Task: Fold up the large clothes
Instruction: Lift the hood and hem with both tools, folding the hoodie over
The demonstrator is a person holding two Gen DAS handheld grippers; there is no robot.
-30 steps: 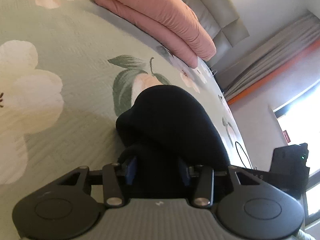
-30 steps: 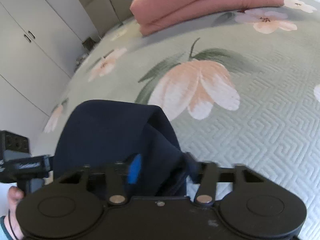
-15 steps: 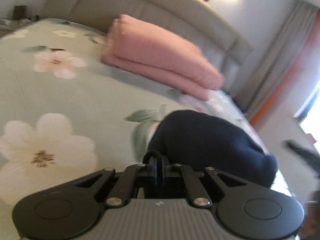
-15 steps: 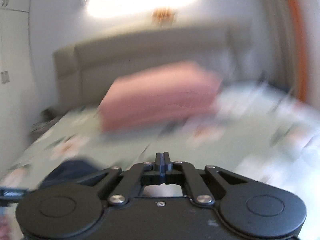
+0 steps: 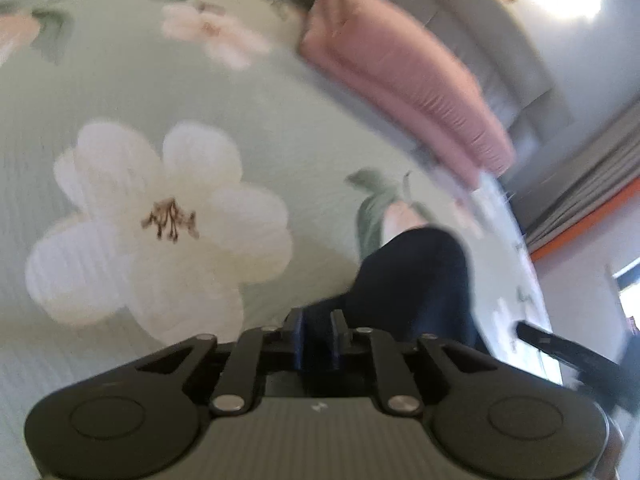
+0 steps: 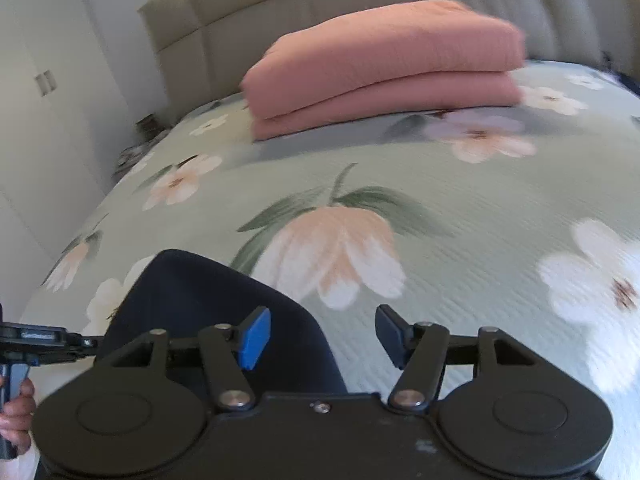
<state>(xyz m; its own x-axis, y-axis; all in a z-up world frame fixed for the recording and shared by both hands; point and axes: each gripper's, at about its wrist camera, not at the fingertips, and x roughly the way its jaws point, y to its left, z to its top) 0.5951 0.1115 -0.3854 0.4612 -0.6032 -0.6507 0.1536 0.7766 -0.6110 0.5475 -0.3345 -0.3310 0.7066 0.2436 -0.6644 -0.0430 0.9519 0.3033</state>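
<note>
A dark navy garment lies bunched on the floral green bedspread; it shows in the left wrist view (image 5: 416, 280) and in the right wrist view (image 6: 208, 300). My left gripper (image 5: 317, 334) has its jaws close together with a fold of the navy cloth between them. My right gripper (image 6: 320, 336) is open and empty, held above the garment's right edge and the bedspread (image 6: 460, 280). The left gripper's body shows at the left edge of the right wrist view (image 6: 36, 340), held by a hand.
A folded pink blanket (image 6: 384, 64) lies at the head of the bed against the grey headboard (image 6: 360, 4); it also shows in the left wrist view (image 5: 404, 76). White wardrobe doors (image 6: 44, 80) stand left. Curtains and a window (image 5: 592, 184) are on the right.
My right gripper has opened from shut and let go of the garment, and its view has dropped back toward the bed. My left gripper has swung left, still pinching the navy cloth.
</note>
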